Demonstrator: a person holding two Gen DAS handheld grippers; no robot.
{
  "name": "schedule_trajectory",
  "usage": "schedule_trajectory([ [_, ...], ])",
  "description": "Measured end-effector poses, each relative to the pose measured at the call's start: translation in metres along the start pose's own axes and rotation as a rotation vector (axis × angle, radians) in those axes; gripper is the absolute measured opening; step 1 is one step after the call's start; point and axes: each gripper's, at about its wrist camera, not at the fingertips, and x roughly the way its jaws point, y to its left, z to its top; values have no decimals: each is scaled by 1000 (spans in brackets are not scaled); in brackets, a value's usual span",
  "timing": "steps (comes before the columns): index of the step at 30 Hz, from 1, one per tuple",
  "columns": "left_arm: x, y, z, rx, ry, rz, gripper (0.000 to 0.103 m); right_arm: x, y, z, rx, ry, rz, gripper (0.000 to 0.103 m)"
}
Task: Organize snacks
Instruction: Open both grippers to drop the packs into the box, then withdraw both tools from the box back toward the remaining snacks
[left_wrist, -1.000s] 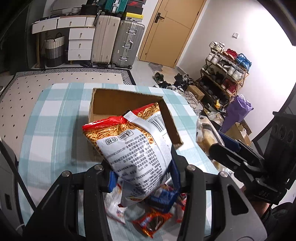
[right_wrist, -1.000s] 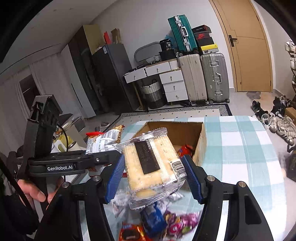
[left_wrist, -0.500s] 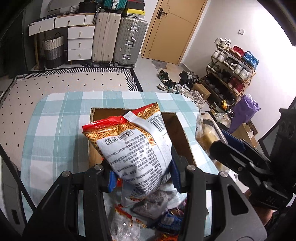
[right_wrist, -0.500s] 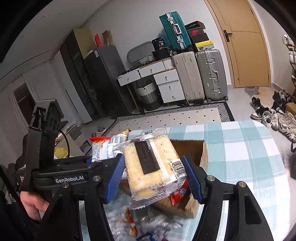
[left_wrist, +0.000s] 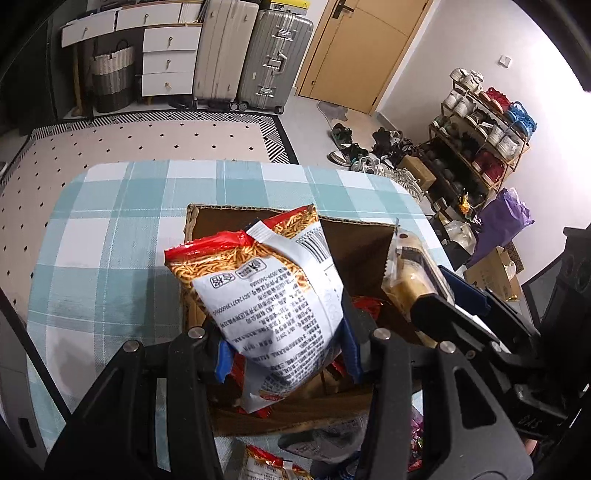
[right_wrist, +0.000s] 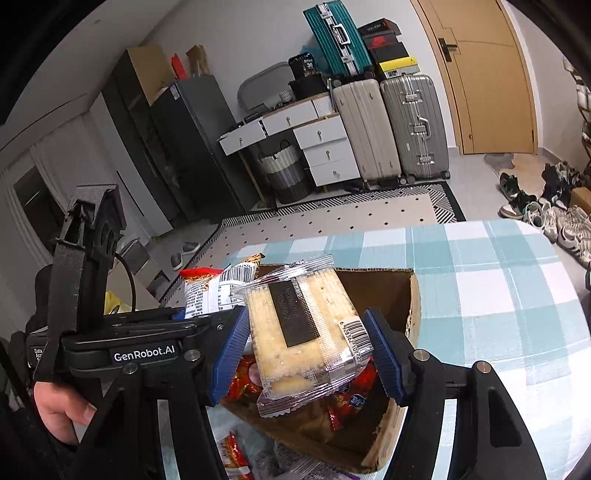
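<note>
Snacks are held in both grippers above an open cardboard box (left_wrist: 354, 236) that sits on a table with a blue and white checked cloth (left_wrist: 110, 236). The left gripper (left_wrist: 284, 350) has its blue-padded jaws closed on the lower part of a noodle snack bag (left_wrist: 266, 295), white on the back with printed text and a barcode, red along the top edge; the bag stands up tilted over the box opening. The right gripper (right_wrist: 306, 354) has its jaws closed on both sides of a clear cracker packet (right_wrist: 306, 332) with a dark label and a barcode at one corner, and it too hangs over the box. In the left wrist view the cracker packet appears just to the right of the noodle bag, over the box's right side. Red wrapped snacks (right_wrist: 347, 395) lie inside the box under the packet. More loose packets (left_wrist: 269, 465) lie on the cloth on the near side of the box. A bare hand (right_wrist: 62, 406) grips the handle of the left gripper.
</note>
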Motion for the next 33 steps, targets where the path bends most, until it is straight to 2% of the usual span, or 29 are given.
schedule_trajectory([
  [3,12,3,1,2,19,3,44,9,-3,-1,-7,11,-9,65],
  [5,17,7,3,-21,32,28,55,13,-3,-2,-15,19,-16,65],
  [7,17,14,5,-56,31,22,78,13,-5,-2,-17,13,-24,66],
  [8,14,17,5,-71,16,10,80,11,-6,-3,-16,8,-17,66],
  [13,-3,15,4,-42,-34,25,80,-6,-7,-2,-29,-39,-26,66],
  [24,-40,-8,-14,1,-54,44,80,-37,-4,-3,-22,-70,-34,66],
  [30,-65,-19,-25,12,-79,63,82,-57,4,-7,-30,-84,-39,73],
  [33,-81,-24,-33,22,-101,73,85,-72,8,-10,-30,-94,-32,81],
])
